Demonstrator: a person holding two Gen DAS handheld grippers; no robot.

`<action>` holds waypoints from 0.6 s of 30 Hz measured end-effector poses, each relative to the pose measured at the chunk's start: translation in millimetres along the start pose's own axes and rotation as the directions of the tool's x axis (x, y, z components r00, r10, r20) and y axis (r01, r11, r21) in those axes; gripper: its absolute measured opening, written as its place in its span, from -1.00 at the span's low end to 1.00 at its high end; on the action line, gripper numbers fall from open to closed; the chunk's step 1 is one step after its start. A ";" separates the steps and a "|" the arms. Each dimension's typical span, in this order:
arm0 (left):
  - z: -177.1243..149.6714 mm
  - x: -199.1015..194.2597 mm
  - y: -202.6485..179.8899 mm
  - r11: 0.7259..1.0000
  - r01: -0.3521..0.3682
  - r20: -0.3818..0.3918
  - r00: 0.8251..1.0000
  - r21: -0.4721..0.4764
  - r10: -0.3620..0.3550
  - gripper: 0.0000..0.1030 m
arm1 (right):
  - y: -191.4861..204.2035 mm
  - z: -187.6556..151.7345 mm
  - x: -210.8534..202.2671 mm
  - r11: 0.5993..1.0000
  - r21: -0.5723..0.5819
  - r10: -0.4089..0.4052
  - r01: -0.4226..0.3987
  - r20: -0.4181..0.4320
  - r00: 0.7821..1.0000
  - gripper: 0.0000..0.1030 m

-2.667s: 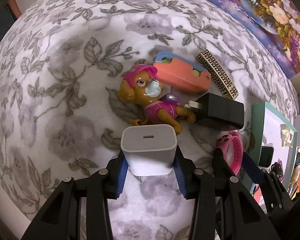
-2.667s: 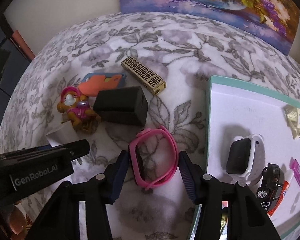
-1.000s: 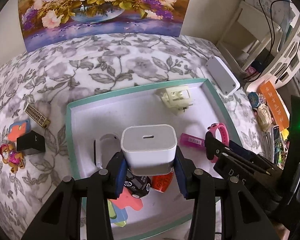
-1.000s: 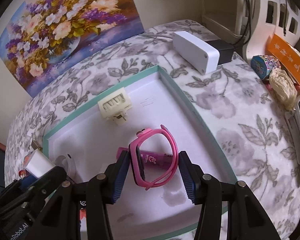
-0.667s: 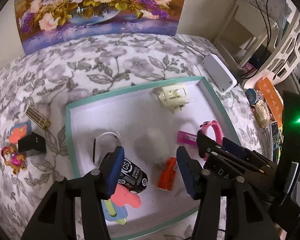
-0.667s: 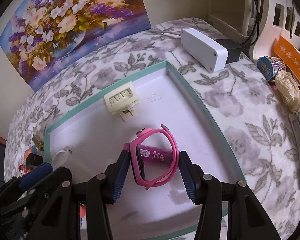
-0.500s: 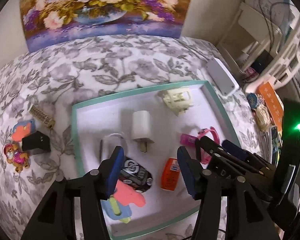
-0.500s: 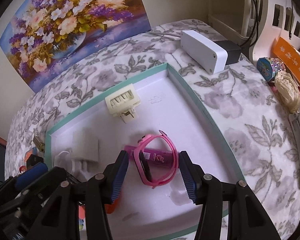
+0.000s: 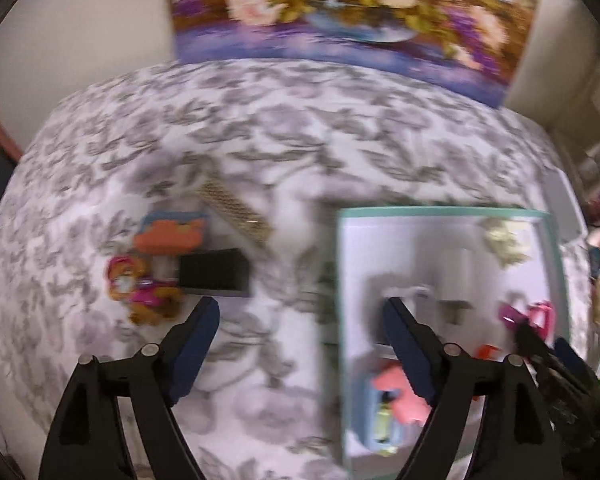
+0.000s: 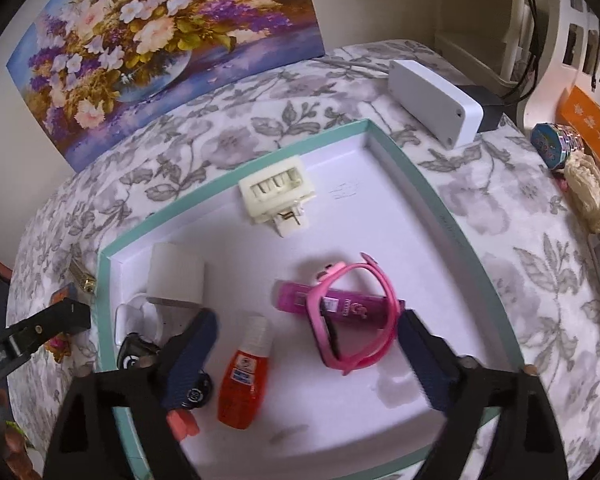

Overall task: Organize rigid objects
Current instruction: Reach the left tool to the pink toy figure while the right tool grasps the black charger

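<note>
In the tray (image 10: 440,208), the watch (image 10: 352,316) lies across the tube (image 10: 340,304), right of the charger (image 10: 176,280).

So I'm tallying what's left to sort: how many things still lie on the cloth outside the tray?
4, all left of the tray: gold bar, orange toy, black charger, puppy figure. The view is blurred; others may be hidden.

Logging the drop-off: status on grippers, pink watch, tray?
Right gripper jaws opening, pink watch loose in the tray across a magenta tube. Left gripper opening, nothing between. Nothing blocking.
</note>
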State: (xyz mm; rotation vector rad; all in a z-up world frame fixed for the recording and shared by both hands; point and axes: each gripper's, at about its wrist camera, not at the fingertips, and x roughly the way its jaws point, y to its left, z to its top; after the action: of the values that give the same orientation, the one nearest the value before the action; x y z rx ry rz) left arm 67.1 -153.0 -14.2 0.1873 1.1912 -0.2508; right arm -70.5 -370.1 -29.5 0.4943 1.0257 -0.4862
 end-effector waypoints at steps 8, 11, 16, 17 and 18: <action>9.6 5.7 65.8 0.987 -0.083 -0.018 0.997 -0.139 0.081 0.75 | 27.6 0.3 -11.0 0.999 -0.047 0.016 -0.014 0.036 0.999 1.00; 12.3 -0.7 95.4 0.976 -0.093 -0.006 0.996 -0.197 0.094 0.75 | 43.0 0.2 -16.2 0.996 -0.075 0.044 -0.040 0.048 0.998 1.00; 14.5 -15.3 143.6 0.954 -0.115 0.022 0.992 -0.276 0.126 0.75 | 75.1 -1.8 -24.0 0.990 -0.117 0.084 -0.077 0.061 0.995 1.00; 14.0 -18.0 151.3 0.950 -0.118 0.025 0.991 -0.288 0.131 0.75 | 84.4 -2.4 -25.4 0.987 -0.133 0.096 -0.087 0.062 0.993 1.00; 14.1 -20.1 159.8 0.945 -0.122 0.027 0.990 -0.303 0.137 0.75 | 90.4 -2.9 -26.3 0.985 -0.144 0.102 -0.092 0.063 0.993 1.00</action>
State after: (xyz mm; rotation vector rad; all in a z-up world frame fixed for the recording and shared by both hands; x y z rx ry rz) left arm 119.0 -2.1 11.5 -0.0074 1.1490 0.0430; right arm -30.2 -293.1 6.9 0.3965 0.9563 -0.3396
